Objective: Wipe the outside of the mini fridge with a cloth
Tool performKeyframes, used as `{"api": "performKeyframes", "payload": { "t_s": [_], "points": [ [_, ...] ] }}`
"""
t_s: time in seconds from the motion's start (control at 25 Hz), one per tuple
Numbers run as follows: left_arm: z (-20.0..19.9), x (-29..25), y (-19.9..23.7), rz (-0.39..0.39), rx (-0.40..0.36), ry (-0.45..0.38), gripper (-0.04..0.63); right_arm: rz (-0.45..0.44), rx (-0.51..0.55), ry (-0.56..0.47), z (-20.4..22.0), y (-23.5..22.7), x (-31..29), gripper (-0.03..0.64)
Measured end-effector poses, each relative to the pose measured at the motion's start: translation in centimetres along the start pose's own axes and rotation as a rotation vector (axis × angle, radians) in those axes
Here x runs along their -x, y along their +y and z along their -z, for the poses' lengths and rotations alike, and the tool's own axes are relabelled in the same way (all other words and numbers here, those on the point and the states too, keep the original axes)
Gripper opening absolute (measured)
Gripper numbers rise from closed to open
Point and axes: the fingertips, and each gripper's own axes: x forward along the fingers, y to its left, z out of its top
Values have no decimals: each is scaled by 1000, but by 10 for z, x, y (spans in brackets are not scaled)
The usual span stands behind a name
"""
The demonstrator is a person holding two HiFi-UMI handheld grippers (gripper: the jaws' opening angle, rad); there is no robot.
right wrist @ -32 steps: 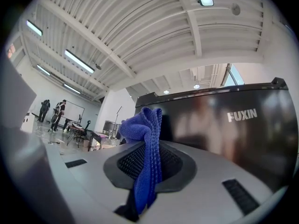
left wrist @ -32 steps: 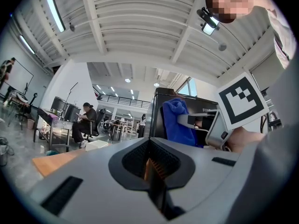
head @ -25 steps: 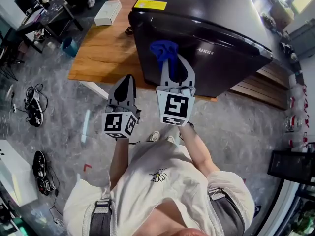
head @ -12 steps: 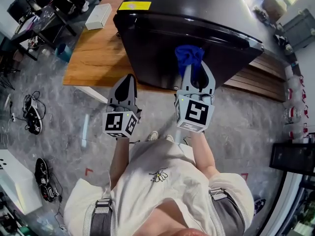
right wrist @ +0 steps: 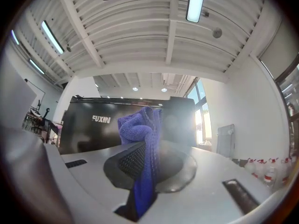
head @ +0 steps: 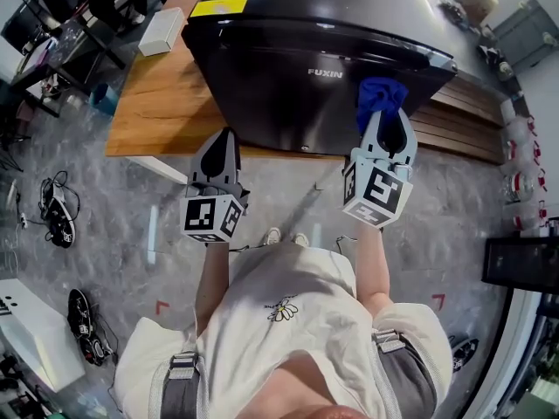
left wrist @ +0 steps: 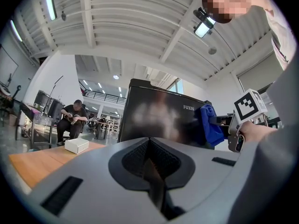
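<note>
1. Count: one black mini fridge (head: 314, 68), one blue cloth (head: 380, 94), two hand-held grippers, one white box (head: 162, 31) and one wooden table (head: 148, 103). The fridge and the box both stand on the table.
2. The right gripper (head: 385, 119) has its jaws clamped on the cloth. A bunched end of the cloth sticks out past the jaw tips and lies against the fridge door near its right edge, to the right of the brand name.
3. The left gripper (head: 224, 138) has its jaws together with nothing between them. It is held in front of the fridge's lower left part, apart from the door.
4. Containers: the fridge door is shut and the white box has its lid closed, so nothing inside either one can be seen.
5. Writing: "FUXIN" (head: 325, 73) stands in pale letters on the upper part of the door. A yellow label (head: 218, 7) sits at a top corner of the fridge, and its print is too small to read. Each gripper's cube carries black-and-white square markers.
6. In the left gripper view, one person (left wrist: 72, 118) sits at a desk well behind the table.
</note>
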Motion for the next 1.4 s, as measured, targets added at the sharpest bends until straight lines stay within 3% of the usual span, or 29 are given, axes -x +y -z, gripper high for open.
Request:
{"api": "performKeyframes", "payload": {
  "t_s": [0.44, 0.96, 1.12, 1.4],
  "points": [
    [1, 0, -2, 14, 4, 3, 5, 183, -28, 16, 5, -72, -1, 61],
    [-1, 0, 0, 21, -1, 6, 5, 289, -59, 41, 14, -116, -3, 61],
    [1, 3, 2, 15, 1, 16, 5, 241, -107, 20, 10, -108, 10, 61],
    [1, 11, 18, -34, 2, 13, 5, -81, -337, 46, 5, -17, 33, 61]
  ]
}}
